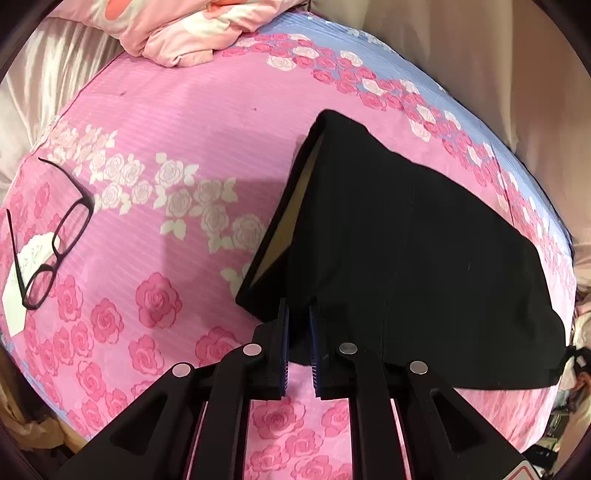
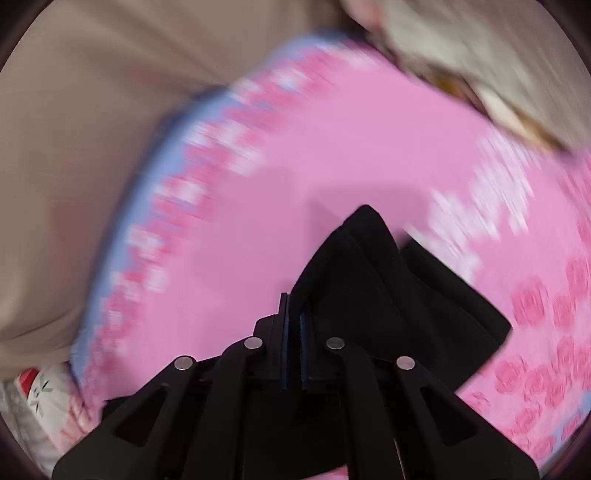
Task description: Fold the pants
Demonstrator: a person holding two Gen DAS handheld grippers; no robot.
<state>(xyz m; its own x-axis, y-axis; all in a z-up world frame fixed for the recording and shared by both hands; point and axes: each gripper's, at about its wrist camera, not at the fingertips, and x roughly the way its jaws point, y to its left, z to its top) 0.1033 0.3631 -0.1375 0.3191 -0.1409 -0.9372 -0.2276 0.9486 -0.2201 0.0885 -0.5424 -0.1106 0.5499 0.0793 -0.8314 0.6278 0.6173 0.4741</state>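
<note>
The work surface is a bed covered by a pink bedsheet (image 1: 184, 122) printed with pink and white roses, with a blue band along its far edge. Beige wall (image 1: 461, 55) borders that edge. A pink floral quilt (image 1: 173, 29) lies bunched at the head. Black-framed glasses (image 1: 55, 236) rest on a white paper note (image 1: 22, 291). The black pants (image 1: 406, 258) lie folded on the sheet. The left gripper (image 1: 298, 314) has a narrow gap between its fingers, over the pants' near edge. The right gripper (image 2: 294, 306) pinches a raised fold of the pants (image 2: 369, 288); this view is motion-blurred
</note>
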